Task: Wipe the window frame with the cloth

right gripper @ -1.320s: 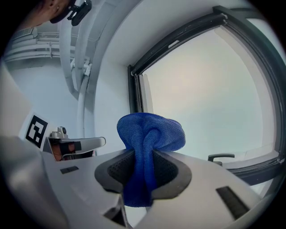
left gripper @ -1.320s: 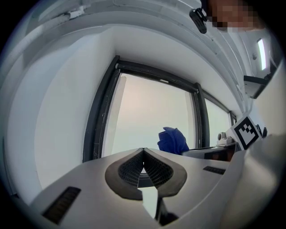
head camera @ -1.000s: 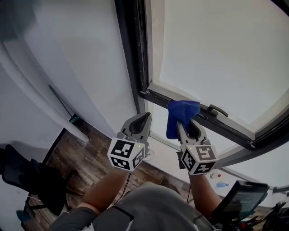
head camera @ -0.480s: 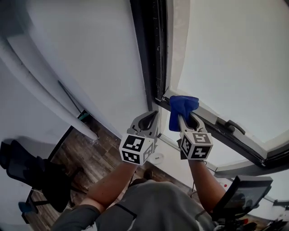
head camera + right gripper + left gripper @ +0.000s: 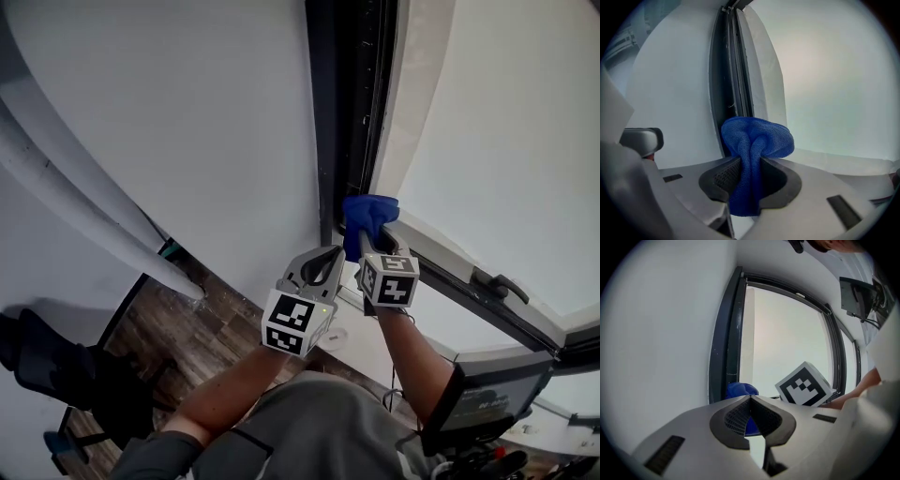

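Observation:
A blue cloth [image 5: 367,217] [image 5: 754,140] [image 5: 739,390] is pinched in my right gripper [image 5: 370,246] [image 5: 750,164], bunched above the jaws. In the head view it presses on the lower corner of the dark window frame [image 5: 342,112], where the upright meets the bottom rail. The right gripper view has the frame's upright [image 5: 733,70] rising just behind the cloth. My left gripper [image 5: 323,267] [image 5: 750,401] hangs shut and empty, a little left of and below the right one, off the frame.
White wall [image 5: 187,122] lies left of the frame, with a pale pipe [image 5: 84,216] slanting across it. A window handle [image 5: 497,281] sits on the bottom rail to the right. A monitor [image 5: 492,394] stands at the lower right over wood flooring [image 5: 197,328].
The right gripper has slid the cloth left along the bottom rail into the frame's corner. The head view has swung, so the upright now stands near the middle. The left gripper trailed along.

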A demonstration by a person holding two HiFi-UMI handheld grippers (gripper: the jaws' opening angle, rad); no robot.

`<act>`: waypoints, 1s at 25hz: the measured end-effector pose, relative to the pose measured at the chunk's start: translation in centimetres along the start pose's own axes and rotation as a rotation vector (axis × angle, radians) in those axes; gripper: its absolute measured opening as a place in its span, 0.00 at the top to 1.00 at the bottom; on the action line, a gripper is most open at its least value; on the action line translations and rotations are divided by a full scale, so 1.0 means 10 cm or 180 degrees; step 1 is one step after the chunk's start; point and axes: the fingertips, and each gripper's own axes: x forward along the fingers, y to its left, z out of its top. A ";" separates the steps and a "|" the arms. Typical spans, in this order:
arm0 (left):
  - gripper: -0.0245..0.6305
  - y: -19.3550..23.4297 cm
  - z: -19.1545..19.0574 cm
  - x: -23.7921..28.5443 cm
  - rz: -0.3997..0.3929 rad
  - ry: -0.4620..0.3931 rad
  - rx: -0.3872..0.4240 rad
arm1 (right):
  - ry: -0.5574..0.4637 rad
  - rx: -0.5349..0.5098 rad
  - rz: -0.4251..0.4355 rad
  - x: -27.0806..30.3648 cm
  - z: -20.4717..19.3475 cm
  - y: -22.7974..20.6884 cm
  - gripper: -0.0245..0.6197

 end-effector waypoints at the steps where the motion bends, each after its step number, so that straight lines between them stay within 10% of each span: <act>1: 0.95 0.03 -0.03 0.00 -0.0012 0.0028 -0.0015 | 0.0013 0.0011 -0.0015 0.07 -0.02 0.00 0.77; 25: 0.95 -0.49 -0.15 0.36 -0.0469 0.0126 -0.0092 | 0.0348 -0.0021 -0.0549 -0.34 -0.47 -0.75 0.77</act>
